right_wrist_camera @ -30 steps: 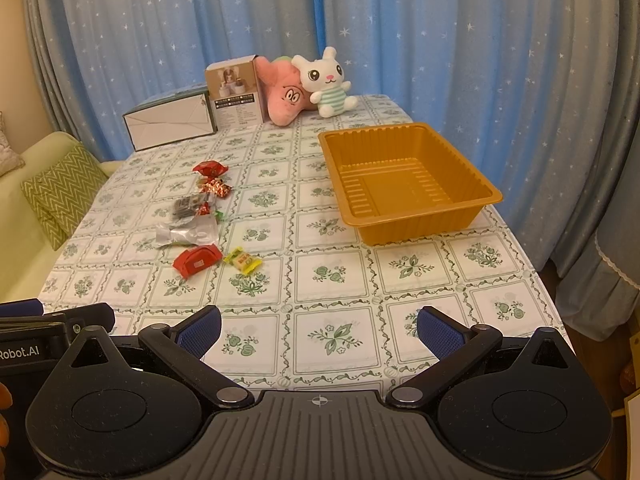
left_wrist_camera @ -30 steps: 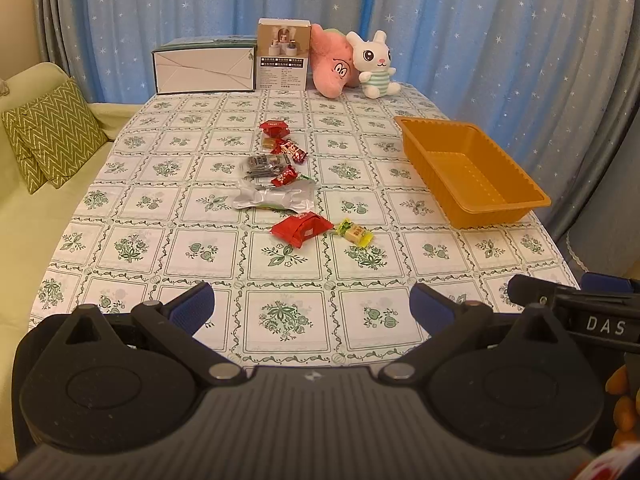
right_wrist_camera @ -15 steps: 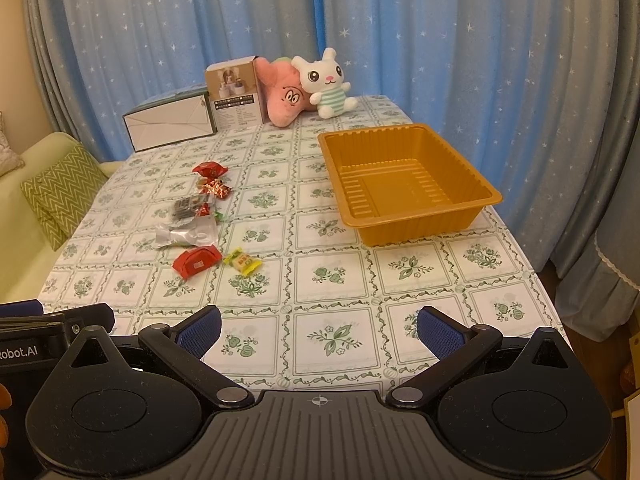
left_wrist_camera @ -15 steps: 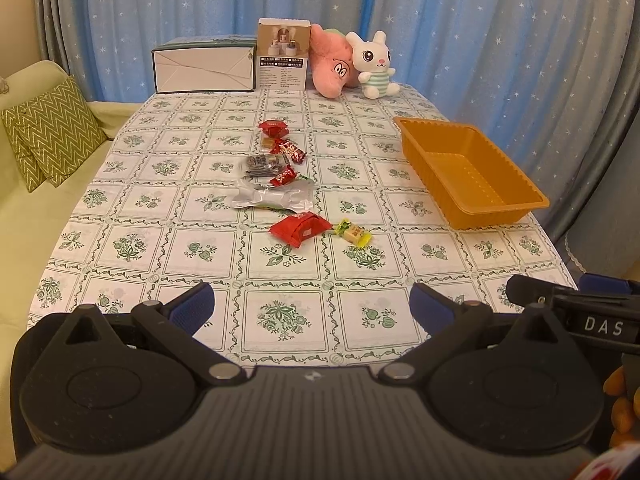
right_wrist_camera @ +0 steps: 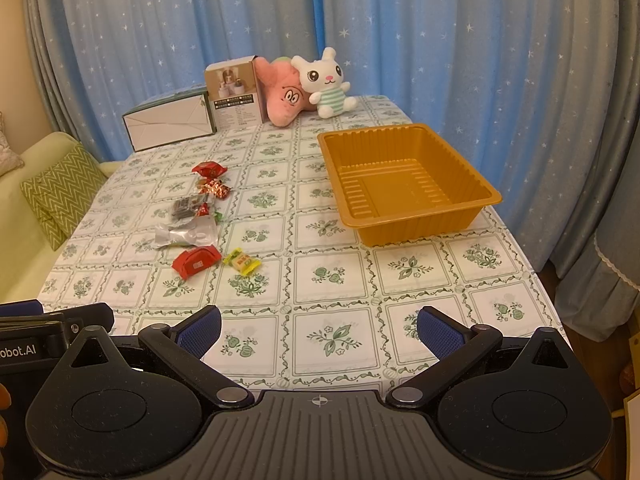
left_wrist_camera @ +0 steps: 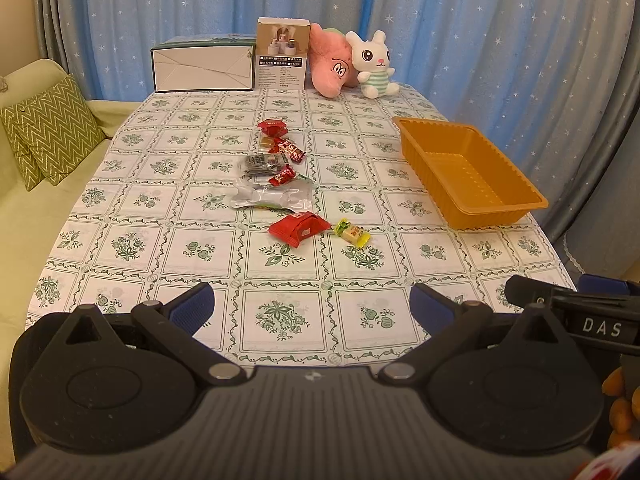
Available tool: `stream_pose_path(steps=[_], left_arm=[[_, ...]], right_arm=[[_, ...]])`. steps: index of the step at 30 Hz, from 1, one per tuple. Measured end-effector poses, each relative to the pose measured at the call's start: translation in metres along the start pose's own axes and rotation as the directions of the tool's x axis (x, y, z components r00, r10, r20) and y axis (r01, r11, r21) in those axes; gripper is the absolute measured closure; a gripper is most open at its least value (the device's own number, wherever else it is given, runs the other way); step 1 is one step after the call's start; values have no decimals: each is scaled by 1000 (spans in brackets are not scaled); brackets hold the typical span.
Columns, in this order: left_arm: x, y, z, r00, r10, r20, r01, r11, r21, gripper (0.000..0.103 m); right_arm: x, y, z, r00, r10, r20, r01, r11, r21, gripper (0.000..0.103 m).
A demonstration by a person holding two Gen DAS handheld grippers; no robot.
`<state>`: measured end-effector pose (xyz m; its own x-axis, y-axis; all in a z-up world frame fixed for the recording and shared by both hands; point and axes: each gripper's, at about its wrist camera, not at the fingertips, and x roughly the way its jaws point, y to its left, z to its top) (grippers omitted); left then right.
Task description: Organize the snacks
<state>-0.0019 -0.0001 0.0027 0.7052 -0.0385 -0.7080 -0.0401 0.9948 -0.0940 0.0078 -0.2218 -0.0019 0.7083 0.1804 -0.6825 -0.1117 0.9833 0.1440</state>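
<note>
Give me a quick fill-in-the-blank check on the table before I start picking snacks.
1. The orange tray holds ____ snacks.
2. The yellow candy lies just right of the ____ packet.
3. Both the left gripper and the right gripper are ____, holding nothing.
4. The white bunny plush sits at the far end beside a ____ plush.

Missing words: no; red; open; pink

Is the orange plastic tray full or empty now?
Empty: the orange plastic tray shows its bare ribbed floor, and all wrapped snacks lie outside on the tablecloth.
</note>
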Motion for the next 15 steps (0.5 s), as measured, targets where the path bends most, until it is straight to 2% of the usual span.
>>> stream_pose_path(steps=[15], left_arm=[[0, 0, 0, 1000, -3, -2, 3, 1000, -1, 0]], right_arm=[[1, 0, -1, 1000, 0, 0, 0, 1000, -2, 0]])
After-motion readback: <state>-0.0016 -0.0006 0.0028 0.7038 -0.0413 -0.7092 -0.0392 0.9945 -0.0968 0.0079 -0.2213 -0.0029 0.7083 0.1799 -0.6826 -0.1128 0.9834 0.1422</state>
